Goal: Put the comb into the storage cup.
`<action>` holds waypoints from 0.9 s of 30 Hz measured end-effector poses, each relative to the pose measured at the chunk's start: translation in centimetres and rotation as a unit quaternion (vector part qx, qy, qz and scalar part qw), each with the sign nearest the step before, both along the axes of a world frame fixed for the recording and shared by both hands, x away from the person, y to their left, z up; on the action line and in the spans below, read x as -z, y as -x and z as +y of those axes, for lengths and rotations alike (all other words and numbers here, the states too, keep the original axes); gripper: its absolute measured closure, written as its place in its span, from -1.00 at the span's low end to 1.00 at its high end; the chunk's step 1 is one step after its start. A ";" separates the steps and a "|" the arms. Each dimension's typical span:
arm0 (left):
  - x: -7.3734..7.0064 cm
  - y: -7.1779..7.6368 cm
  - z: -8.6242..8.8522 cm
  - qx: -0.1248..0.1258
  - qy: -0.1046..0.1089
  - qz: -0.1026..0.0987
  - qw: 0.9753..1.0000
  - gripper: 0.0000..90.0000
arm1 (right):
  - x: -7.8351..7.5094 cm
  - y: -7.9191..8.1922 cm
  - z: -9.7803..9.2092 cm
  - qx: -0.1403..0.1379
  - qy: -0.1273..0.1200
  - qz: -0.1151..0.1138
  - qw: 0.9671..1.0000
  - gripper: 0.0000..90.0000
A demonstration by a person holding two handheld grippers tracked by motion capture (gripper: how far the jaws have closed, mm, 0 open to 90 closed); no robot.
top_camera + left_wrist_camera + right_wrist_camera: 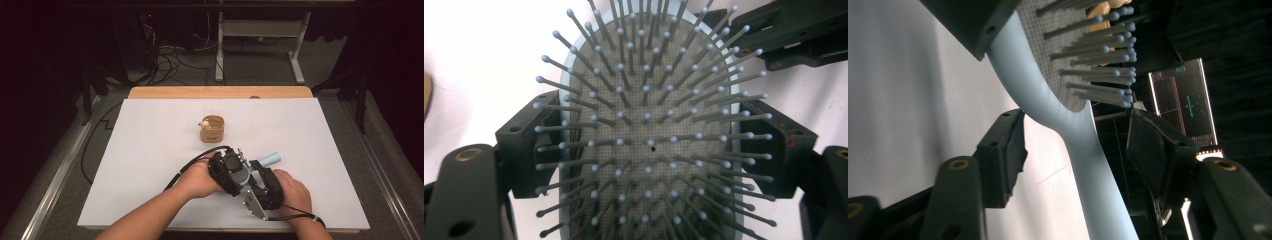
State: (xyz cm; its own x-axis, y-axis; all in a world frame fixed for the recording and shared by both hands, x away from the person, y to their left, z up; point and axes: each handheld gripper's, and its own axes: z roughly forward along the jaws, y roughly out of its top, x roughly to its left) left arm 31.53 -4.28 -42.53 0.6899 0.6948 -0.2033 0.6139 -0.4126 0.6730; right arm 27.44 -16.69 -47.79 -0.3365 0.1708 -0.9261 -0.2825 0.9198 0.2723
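White sheet over a wooden counter [150, 93], dark room with cables and desk legs behind. Near the front edge, pale blue paddle hairbrush [247, 172] held up between both tongs, handle pointing right and away. Left tongs [231, 172] clamped across the bristled head [649, 140] — jaws touching its two sides. Right tongs [262, 187] spread either side of the handle [1088, 165], gaps showing on both sides, no contact yet. Small wooden cup [212, 129] with a white figure on its rim, well apart toward the middle. Likely a handover in progress: next, closing the right tongs on the handle before the left lets go.
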 end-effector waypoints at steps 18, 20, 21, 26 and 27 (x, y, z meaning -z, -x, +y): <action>-0.2 0.1 -0.4 0.006 0.002 0.001 1.000 -0.54 | 0.2 0.1 0.3 -0.005 0.029 -0.017 0.999 0.25; -0.2 0.2 -0.6 0.008 0.002 0.001 1.000 -0.54 | 0.2 0.2 0.3 -0.004 0.032 -0.018 0.999 0.27; -0.2 0.2 -0.6 0.008 0.002 0.000 1.000 -0.54 | 0.2 0.2 0.3 -0.004 0.032 -0.017 0.999 0.29; -0.2 0.2 -0.7 0.009 0.003 0.002 1.000 -0.54 | 0.2 0.2 0.3 -0.003 0.035 -0.020 0.999 0.34; -0.3 0.1 -0.7 0.009 0.003 0.000 1.000 -0.54 | 0.2 0.2 0.3 -0.003 0.036 -0.021 0.999 0.35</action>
